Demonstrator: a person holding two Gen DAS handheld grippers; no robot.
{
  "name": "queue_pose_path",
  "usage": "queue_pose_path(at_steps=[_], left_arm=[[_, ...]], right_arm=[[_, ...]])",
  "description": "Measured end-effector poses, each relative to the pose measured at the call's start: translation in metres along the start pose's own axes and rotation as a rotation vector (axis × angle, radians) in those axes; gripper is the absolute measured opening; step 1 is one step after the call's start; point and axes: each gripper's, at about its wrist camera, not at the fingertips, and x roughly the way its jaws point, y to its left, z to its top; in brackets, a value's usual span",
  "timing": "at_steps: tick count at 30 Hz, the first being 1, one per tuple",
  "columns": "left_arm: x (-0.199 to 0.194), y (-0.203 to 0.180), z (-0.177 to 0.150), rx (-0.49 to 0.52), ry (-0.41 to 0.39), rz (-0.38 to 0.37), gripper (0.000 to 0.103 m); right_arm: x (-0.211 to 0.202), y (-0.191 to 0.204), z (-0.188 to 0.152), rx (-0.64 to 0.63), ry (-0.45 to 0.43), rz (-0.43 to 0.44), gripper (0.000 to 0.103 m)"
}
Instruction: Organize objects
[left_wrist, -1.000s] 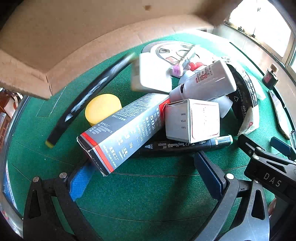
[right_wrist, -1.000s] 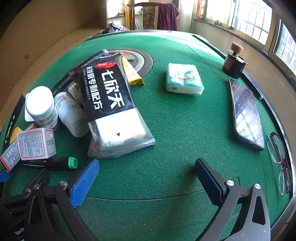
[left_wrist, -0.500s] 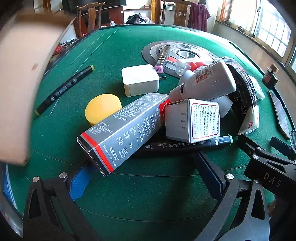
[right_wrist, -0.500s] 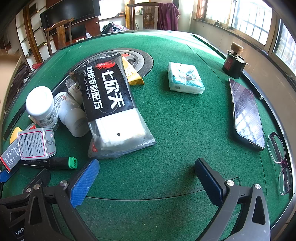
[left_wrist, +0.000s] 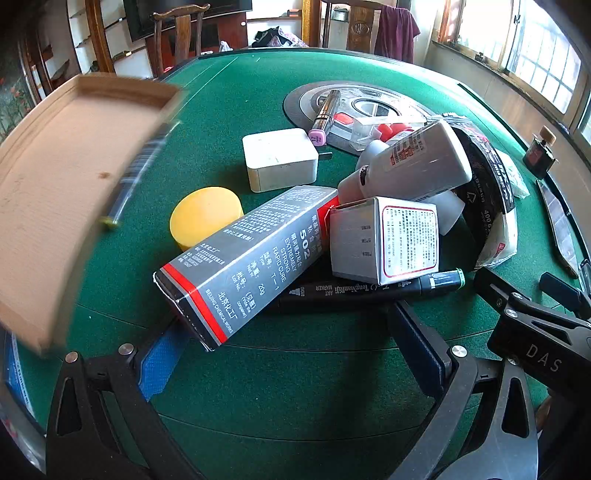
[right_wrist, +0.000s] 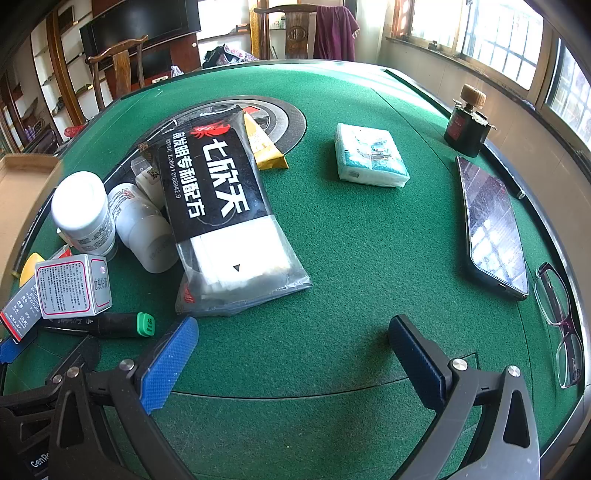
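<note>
A pile lies on the green table (left_wrist: 295, 387): a grey 502 glue box (left_wrist: 251, 258), a small white box (left_wrist: 384, 240), a black marker (left_wrist: 369, 290), white bottles (left_wrist: 417, 162), a yellow disc (left_wrist: 203, 216), a white block (left_wrist: 280, 158). My left gripper (left_wrist: 291, 347) is open just in front of the glue box. A blurred cardboard tray (left_wrist: 62, 184) hangs at left. My right gripper (right_wrist: 295, 350) is open and empty, near a black-and-clear packet (right_wrist: 225, 214).
In the right wrist view a tissue pack (right_wrist: 369, 155), a phone (right_wrist: 491, 225), glasses (right_wrist: 561, 325) and a dark bottle (right_wrist: 465, 125) lie to the right. A yellow sachet (right_wrist: 264, 147) and round centre plate (left_wrist: 354, 107) lie farther back. Chairs stand beyond the table.
The cardboard tray has swung from over the pile to the left side and turned open side up, uncovering the far table. Both grippers have stayed still and open.
</note>
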Motion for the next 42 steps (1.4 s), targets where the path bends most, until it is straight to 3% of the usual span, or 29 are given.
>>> queue_pose_path(at_steps=[42], left_arm=[[0.0009,0.0031,0.0022,0.008,0.0,-0.005,0.103]], right_arm=[[-0.0004,0.0005,-0.0004,0.0,0.0,0.0,0.103]])
